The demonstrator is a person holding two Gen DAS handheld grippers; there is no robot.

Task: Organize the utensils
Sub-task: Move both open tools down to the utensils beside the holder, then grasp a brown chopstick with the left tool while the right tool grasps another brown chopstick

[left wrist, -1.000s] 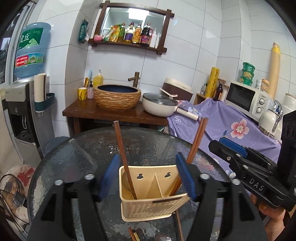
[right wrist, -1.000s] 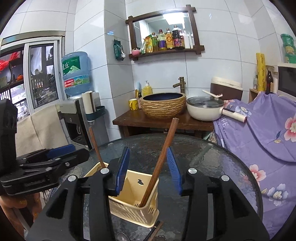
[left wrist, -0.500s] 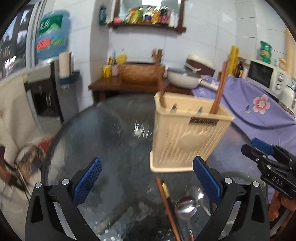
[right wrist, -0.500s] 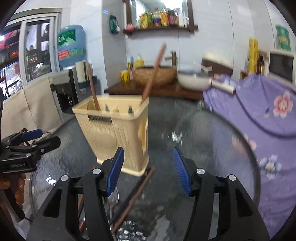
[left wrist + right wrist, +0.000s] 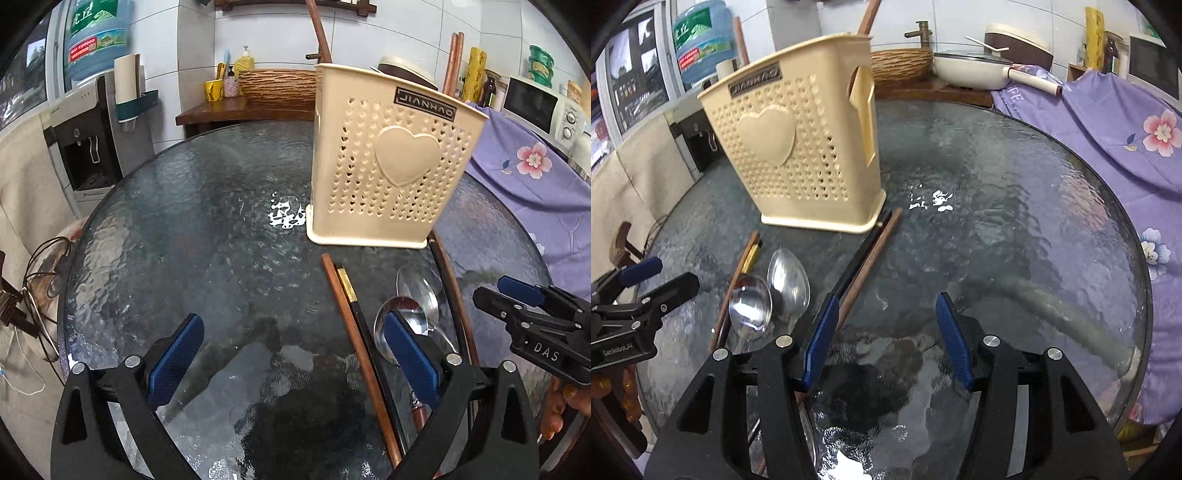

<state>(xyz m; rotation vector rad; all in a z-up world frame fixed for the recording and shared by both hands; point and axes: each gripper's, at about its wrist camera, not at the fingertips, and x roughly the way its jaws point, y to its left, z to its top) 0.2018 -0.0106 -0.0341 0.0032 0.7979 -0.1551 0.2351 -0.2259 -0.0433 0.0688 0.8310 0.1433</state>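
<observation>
Nearest the viewer, both handheld grippers now sit low over a round, rippled glass table point(image 5: 192, 229), having dropped from a position above the holder a second ago. The left gripper point(image 5: 291, 354) has its blue-padded fingers spread wide apart, holding nothing. The right gripper point(image 5: 886, 336) is likewise spread and empty.

Just beyond the fingers lie the loose utensils: two metal spoons point(image 5: 402, 321) side by side, bowls upward, and a brown and a black chopstick point(image 5: 347, 314) to their left. Another chopstick pair point(image 5: 864, 254) angles along the other side of the spoons, its far ends touching the holder's base.

Farther back stands the cream perforated utensil holder point(image 5: 391, 166), upright with a raised heart on its front. Three brown chopsticks already poke from its top.

Judging from this, the descent signals a pickup: some chopsticks are stored, while four chopsticks and both spoons remain on the glass.
</observation>
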